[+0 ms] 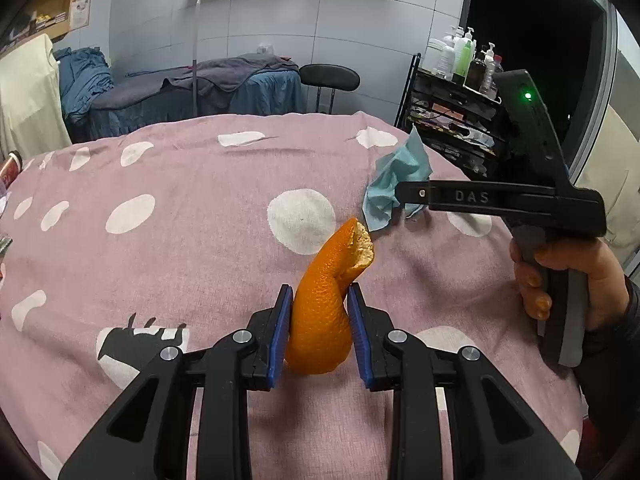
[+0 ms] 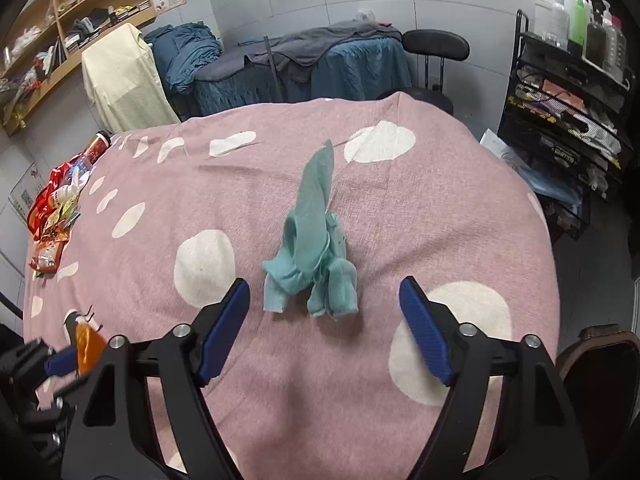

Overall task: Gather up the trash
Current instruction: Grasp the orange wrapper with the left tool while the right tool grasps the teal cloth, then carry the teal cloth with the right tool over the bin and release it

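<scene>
A massage or beauty treatment room: a treatment bed draped in blue and grey sheets [image 2: 320, 64] stands at upper centre against grey tiled walls, and a black mesh trolley topped with pump bottles [image 2: 568, 92] stands at upper right.

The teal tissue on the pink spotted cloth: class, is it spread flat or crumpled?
Crumpled. The teal tissue is bunched into folds, with one corner sticking up off the cloth.

You worked under even, fairly dim indoor light. The crumpled cloth [image 2: 310, 256] cast a soft shadow just beneath itself. Beyond it, walls bowed with fisheye distortion; at lower left, motion blur smeared things.
</scene>
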`<state>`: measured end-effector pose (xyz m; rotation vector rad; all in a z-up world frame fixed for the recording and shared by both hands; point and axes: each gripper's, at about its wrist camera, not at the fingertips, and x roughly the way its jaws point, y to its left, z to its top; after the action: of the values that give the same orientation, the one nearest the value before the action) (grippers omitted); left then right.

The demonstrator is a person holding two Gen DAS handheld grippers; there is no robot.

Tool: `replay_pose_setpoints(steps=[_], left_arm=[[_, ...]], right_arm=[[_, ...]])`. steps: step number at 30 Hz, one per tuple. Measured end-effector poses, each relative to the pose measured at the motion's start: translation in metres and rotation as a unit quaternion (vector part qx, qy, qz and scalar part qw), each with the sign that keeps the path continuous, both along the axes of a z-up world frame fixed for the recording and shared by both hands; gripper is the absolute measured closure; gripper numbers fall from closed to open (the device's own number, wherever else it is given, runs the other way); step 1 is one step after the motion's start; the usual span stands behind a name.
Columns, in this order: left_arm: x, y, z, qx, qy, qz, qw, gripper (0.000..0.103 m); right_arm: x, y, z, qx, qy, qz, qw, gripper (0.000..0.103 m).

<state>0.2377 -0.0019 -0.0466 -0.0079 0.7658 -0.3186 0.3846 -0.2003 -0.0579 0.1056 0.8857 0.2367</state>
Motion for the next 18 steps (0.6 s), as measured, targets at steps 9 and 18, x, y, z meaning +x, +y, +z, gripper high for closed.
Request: replay_pose_setpoints(steps=[9,18], left_arm=[[-0.005,0.004,-0.003,-0.013,0.001,0.003,0.9999,0.074],[-0.013,0.007,0.000,-0.022,-0.007,0.009,0.9997,0.074]], right_arm=[[0.016,0.006,-0.009,-0.006,0.008,-0.001,1.000,0.079],[-0.003,0.001,0.001,0.019,-0.005,0.000,1.000,0.086]])
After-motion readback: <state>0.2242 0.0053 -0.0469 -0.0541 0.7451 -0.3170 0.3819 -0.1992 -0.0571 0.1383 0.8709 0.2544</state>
